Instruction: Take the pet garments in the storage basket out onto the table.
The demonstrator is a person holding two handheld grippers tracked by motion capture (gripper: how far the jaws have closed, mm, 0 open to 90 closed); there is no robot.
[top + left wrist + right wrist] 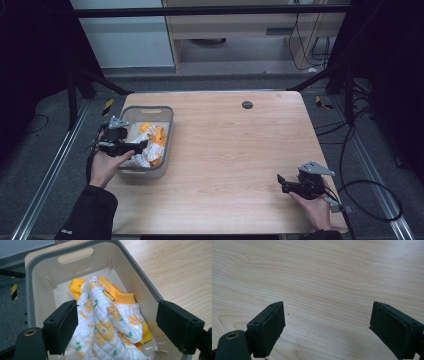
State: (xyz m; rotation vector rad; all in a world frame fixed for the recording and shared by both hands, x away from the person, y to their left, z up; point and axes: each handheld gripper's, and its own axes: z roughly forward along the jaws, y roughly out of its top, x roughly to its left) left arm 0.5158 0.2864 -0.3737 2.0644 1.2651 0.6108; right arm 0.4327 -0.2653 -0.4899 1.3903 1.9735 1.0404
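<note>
Table [225, 150]: pale wood surface; in the right gripper view its bare grain [324, 277] spans the whole gap between the jaws and runs on ahead of them.

Bin [165, 125]: grey plastic, with a handle slot in its far wall; it stands on the table's left part. In the left gripper view its rim [140, 272] passes just beyond the right-hand jaw, and its floor lies below and ahead of both jaws.

Garment [107, 322]: quilted white cloth with orange flowers and orange trim, bunched in the bin. It lies between the jaws and ahead of them, its near fold close against the left-hand jaw; whether the two touch cannot be told.

Left gripper [137, 145]: held over the bin's near end, jaws spread wide, grasping nothing.

Right gripper [281, 181]: held low over the table near its right front corner, well apart from the bin; jaws spread wide, nothing between them.
</note>
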